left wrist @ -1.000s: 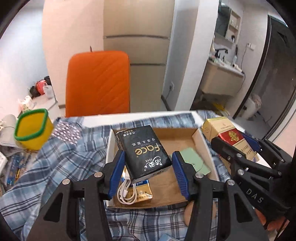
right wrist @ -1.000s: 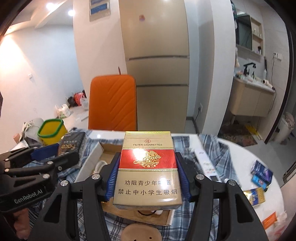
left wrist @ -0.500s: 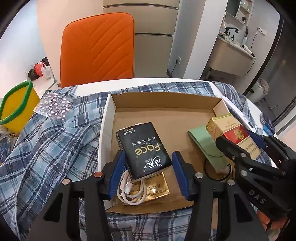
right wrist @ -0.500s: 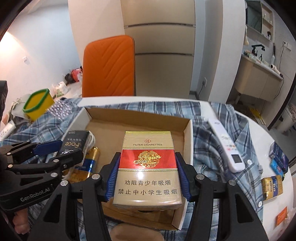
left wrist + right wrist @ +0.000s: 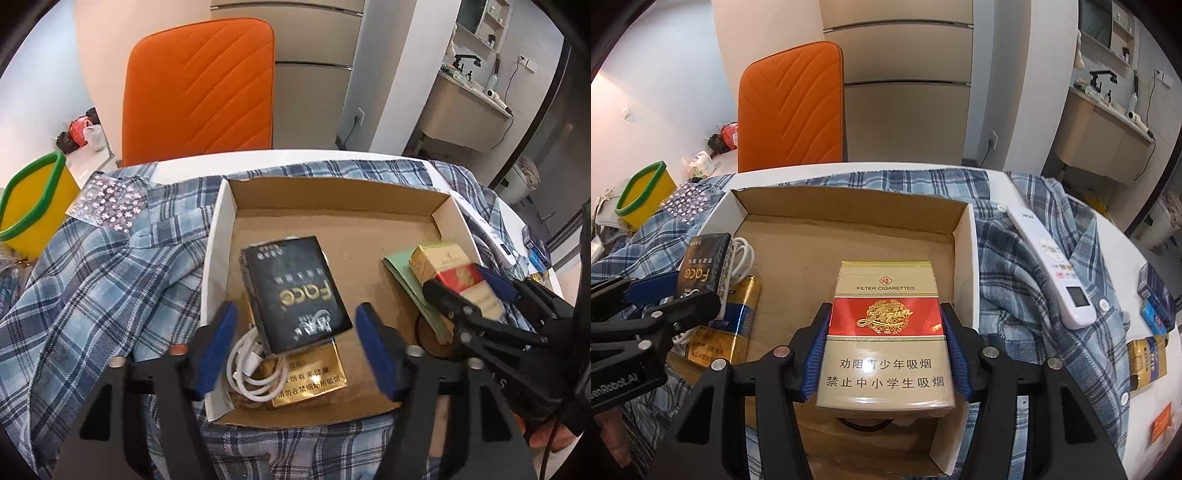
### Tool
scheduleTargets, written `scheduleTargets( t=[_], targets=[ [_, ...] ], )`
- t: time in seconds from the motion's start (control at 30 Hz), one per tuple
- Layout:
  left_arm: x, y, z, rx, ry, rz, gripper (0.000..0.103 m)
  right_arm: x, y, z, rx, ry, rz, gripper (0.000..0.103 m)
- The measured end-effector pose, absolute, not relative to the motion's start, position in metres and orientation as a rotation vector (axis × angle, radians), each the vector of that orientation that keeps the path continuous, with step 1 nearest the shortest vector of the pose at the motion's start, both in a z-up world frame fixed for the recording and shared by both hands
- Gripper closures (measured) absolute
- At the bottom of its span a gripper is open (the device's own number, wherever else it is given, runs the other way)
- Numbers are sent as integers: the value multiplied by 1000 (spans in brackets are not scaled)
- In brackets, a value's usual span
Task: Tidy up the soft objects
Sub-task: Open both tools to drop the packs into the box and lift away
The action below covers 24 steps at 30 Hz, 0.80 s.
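The left gripper [image 5: 295,347] stands wide, its blue pads apart on either side of the black tissue pack [image 5: 295,291] and not touching it. The pack lies in the cardboard box [image 5: 332,195], at about 8 o'clock on the box floor, resting partly on a coiled white cable [image 5: 251,369] and a gold cigarette pack [image 5: 310,376].

The right gripper [image 5: 884,350] is clamped on a red-and-gold cigarette pack [image 5: 884,321], both pads pressed against its sides, over the box's 4 o'clock area. Under that pack a green flat item [image 5: 402,273] lies on the box floor.

The box sits on a blue plaid shirt [image 5: 110,280] spread over the table. A white remote [image 5: 1052,269] lies on the shirt at 3 o'clock from the box. An orange chair [image 5: 199,92] stands at 12 o'clock, and a yellow bin [image 5: 29,206] with a green rim at 9 o'clock.
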<state>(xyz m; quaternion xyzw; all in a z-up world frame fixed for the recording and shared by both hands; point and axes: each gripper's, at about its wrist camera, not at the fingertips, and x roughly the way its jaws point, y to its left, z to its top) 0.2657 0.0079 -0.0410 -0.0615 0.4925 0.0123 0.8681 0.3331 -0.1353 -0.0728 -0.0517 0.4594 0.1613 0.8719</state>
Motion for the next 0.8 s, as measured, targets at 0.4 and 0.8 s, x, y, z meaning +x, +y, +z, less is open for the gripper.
scheduleTargets(
  t=[0.4, 0.8],
  targets=[
    [250, 6, -9, -107, 922, 41, 29, 325, -144, -52, -89, 879, 326, 26],
    [200, 6, 64, -133, 631, 41, 20, 279, -160, 18, -79, 696, 321, 24]
  ],
)
